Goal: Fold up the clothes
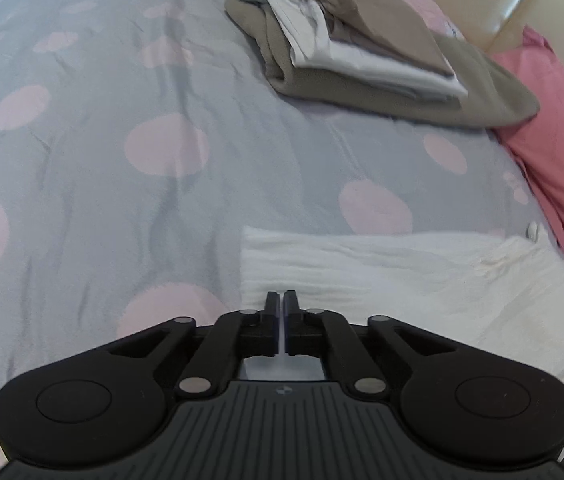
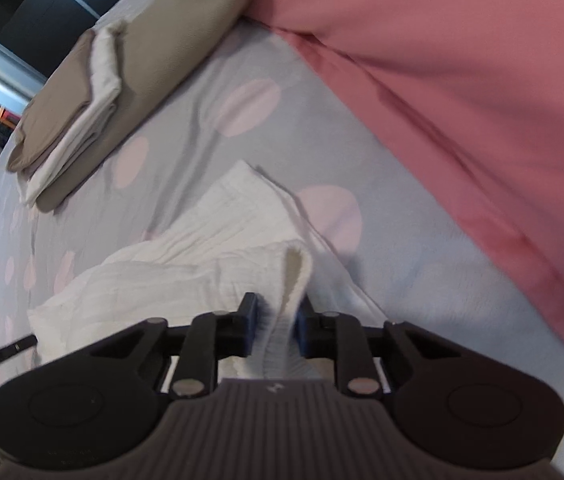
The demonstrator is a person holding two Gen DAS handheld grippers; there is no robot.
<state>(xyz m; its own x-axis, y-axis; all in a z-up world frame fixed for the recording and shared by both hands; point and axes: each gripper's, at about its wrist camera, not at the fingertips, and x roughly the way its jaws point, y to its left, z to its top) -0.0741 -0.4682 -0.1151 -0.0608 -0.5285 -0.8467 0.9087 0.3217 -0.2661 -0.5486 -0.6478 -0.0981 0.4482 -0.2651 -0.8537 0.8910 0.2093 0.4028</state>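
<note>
Grey bedspread (image 1: 122, 200) with pink dots carries a folded stack (image 1: 362, 60) near its far edge. White ribbed garment (image 1: 402, 276) lies nearer, long axis seemingly across the bed. Left gripper (image 1: 282, 300) pinches its thin edge shut; right gripper (image 2: 278, 312) clamps a bunched fold.

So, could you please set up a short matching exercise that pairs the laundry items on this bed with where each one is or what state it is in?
Things:
1. white ribbed knit garment
2. stack of folded taupe and white clothes
3. pink blanket
4. left gripper

States:
A. bunched along the bed's edge
B. piled at the far side of the bed
C. pinched in the right gripper
D. fully shut at a cloth edge

Pairs: 1-C, 2-B, 3-A, 4-D
</note>
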